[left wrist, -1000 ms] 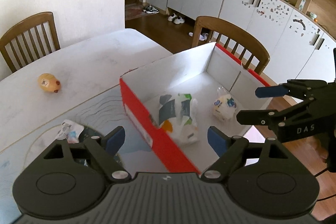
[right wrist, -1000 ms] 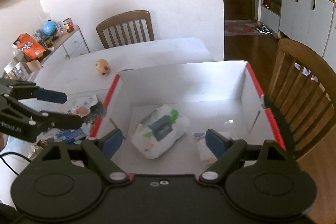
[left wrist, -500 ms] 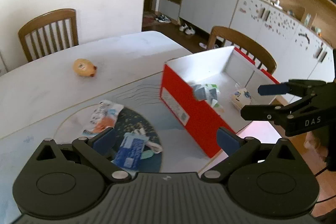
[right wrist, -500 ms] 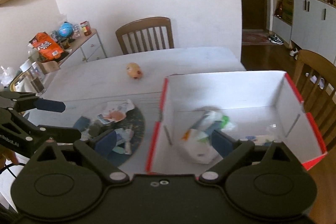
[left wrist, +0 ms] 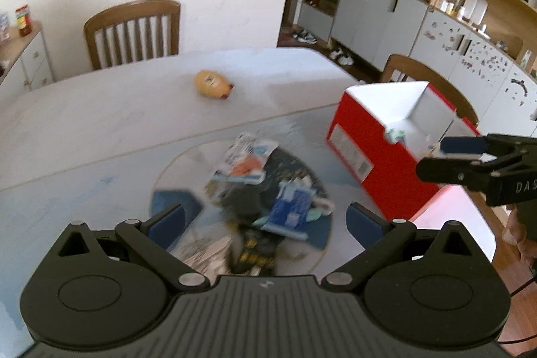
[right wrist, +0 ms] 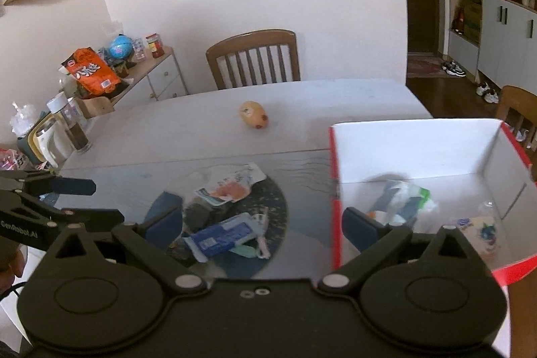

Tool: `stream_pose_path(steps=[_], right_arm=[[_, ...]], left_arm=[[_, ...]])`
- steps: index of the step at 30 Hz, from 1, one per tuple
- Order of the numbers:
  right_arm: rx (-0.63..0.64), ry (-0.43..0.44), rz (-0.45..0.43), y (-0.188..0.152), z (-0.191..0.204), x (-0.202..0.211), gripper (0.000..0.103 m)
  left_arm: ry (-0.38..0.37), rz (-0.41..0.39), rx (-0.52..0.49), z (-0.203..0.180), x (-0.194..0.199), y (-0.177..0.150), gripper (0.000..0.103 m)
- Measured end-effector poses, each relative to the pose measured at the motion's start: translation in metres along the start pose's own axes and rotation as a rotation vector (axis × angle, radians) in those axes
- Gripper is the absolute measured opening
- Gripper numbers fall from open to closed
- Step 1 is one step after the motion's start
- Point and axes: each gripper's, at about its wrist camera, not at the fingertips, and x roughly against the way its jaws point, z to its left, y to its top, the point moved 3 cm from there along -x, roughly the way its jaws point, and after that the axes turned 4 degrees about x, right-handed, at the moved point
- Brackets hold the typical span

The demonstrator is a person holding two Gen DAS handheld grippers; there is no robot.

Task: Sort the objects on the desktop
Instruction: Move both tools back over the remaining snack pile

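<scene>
Left wrist view: the left gripper (left wrist: 265,220) is spread wide and empty at the bottom of the frame, over a blurred heap of packets (left wrist: 265,190) at centre. The red box (left wrist: 379,140) stands at right, two packets inside it in the right wrist view. The right gripper (right wrist: 261,225) has its jaws opening, nothing between them, its right finger in front of the box wall. One yellow toy (left wrist: 212,84) lies alone on the table (left wrist: 84,119), upper centre. Two wooden chairs (left wrist: 132,34) stand behind.
</scene>
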Motion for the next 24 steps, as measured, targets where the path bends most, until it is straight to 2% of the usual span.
stream_pose_path(steps=[8,15,19,24], right_arm=[[0.032,-0.012,0.021,-0.006,0.026,-0.025,0.103],[0.062,-0.025,0.06,-0.011,0.04,-0.045,0.103],[0.07,-0.03,0.076,-0.012,0.044,-0.057,0.102],[0.069,-0.03,0.098,-0.013,0.05,-0.074,0.102]], left_arm=[[0.001,0.045,0.026,0.025,-0.003,-0.029,0.103],[0.038,0.067,0.042,0.042,-0.011,-0.045,0.103],[0.05,0.071,0.027,0.049,-0.017,-0.05,0.103],[0.018,0.106,-0.038,0.049,-0.033,-0.06,0.103]])
